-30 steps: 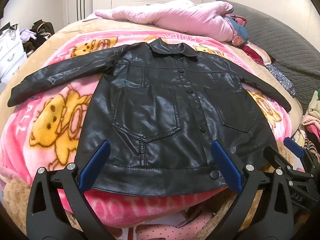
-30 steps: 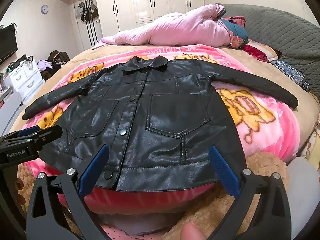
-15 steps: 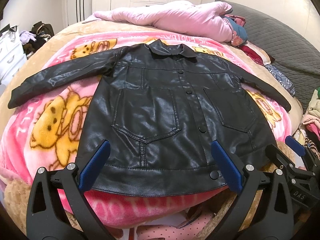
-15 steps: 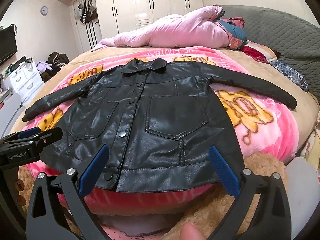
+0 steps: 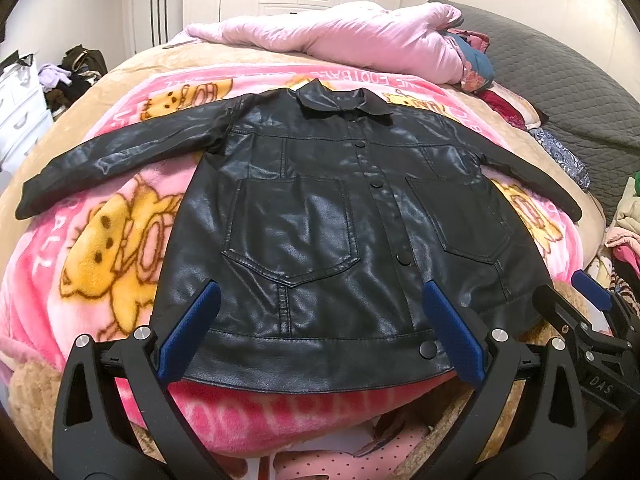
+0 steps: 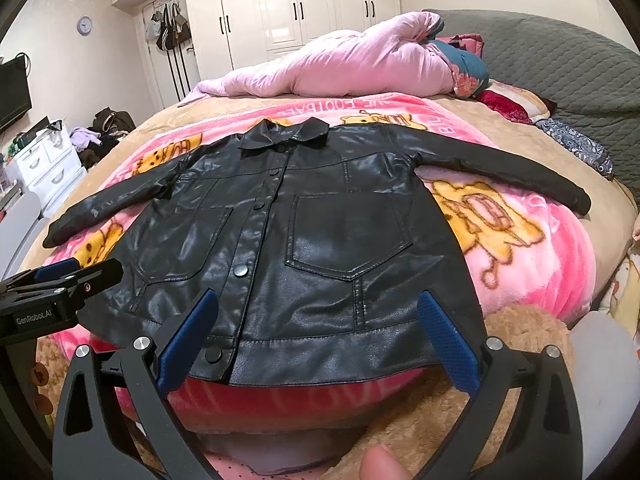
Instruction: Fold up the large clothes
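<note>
A black leather jacket (image 5: 320, 220) (image 6: 320, 240) lies flat and face up on a pink cartoon blanket (image 5: 104, 240) (image 6: 520, 248), buttoned, collar far, hem near, both sleeves spread out to the sides. My left gripper (image 5: 320, 332) hovers open just short of the hem's left half, nothing between its blue pads. My right gripper (image 6: 316, 336) stands open over the hem's right half, also empty. Each gripper shows at the other view's edge: the right gripper (image 5: 588, 320) and the left gripper (image 6: 60, 284).
A rolled pink duvet (image 5: 340, 36) (image 6: 340, 68) lies across the far end of the bed. Grey quilted bedding (image 5: 560, 80) and loose clothes lie at the right. White drawers (image 6: 48, 164) and wardrobes (image 6: 300, 4) stand beyond. A fingertip (image 6: 380, 462) shows at the bottom.
Both views have shifted slightly toward the jacket; the hem sits a little closer to the fingers. The jacket itself has not moved and both grippers stay open.
</note>
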Available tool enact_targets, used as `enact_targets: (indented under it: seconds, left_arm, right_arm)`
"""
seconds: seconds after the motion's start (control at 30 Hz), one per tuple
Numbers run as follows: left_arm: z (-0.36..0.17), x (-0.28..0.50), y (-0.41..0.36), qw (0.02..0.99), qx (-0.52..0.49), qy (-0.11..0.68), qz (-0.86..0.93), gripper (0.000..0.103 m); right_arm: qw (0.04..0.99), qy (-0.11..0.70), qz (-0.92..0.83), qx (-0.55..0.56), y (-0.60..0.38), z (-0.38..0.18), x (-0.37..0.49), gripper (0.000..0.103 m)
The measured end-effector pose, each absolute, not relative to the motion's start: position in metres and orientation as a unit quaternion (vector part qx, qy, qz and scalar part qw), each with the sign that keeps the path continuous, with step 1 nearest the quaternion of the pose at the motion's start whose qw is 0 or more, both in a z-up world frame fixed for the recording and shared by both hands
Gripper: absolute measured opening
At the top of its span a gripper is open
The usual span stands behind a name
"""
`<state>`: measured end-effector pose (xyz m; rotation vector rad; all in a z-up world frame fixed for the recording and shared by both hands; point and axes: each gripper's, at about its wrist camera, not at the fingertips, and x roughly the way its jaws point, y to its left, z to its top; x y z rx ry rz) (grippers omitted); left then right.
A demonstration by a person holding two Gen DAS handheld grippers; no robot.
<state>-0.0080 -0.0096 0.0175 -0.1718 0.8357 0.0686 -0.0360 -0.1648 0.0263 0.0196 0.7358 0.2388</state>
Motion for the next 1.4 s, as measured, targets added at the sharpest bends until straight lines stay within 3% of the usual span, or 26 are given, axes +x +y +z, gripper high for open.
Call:
enact_targets:
  seconds: [0.53,1.4]
  left_arm:
    - [0.018,0.025,-0.011,0.911,-0.083,0.403,0.038,0.095]
    - [0.046,0.159,0.002,0.905,-0.101,0.409,0.051,0.095]
  right_arm:
    - [0.925,0.36,0.123,-0.001,-0.162,0.034,-0.007,0.099]
    - [0.906,0.402,0.099,0.084,-0.175,0.056,0.153,0.099]
